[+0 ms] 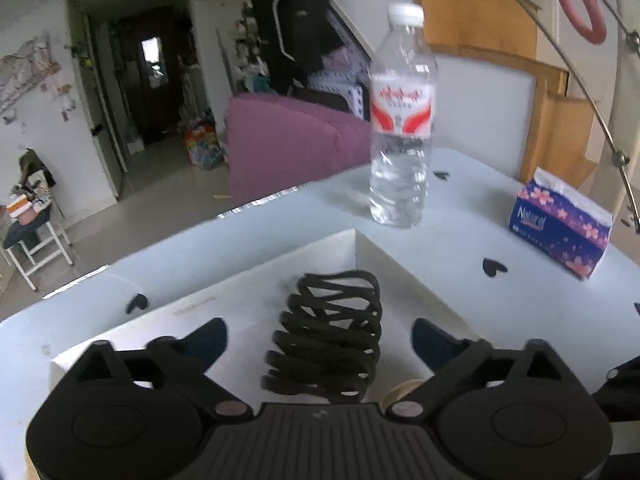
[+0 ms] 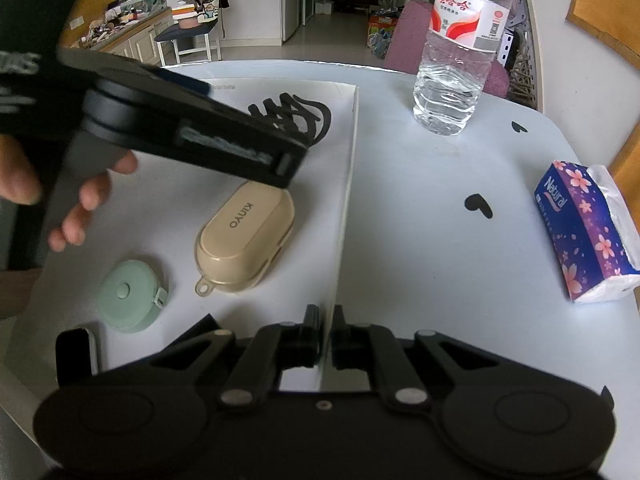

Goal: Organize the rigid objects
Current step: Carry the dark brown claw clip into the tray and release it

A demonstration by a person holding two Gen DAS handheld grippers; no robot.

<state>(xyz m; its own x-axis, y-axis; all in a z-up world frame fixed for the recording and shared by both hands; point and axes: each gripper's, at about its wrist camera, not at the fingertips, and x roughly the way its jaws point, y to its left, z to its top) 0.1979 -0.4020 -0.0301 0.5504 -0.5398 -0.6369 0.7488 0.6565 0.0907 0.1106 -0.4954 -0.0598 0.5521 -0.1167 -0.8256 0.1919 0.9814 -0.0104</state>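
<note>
Left tongs (image 1: 320,340) spread wide around, not pressing, black coiled holder (image 1: 326,332) in white tray (image 2: 348,184); right tongs (image 2: 327,338) clamped shut on tray wall.

Left wrist view: mounted on the left gripper (image 1: 320,340), looking forward and down, close over the white tray (image 1: 384,260), toward a sofa and hallway beyond the table (image 1: 460,280). Right wrist view: mounted on the right gripper (image 2: 326,340), angled more steeply down, right at the tray's wall (image 2: 346,200), facing a kitchen area. Shared by both: tray, water bottle (image 1: 400,120) (image 2: 456,60), tissue pack (image 1: 560,228) (image 2: 584,232), black coiled object (image 1: 328,336) (image 2: 296,118).
</note>
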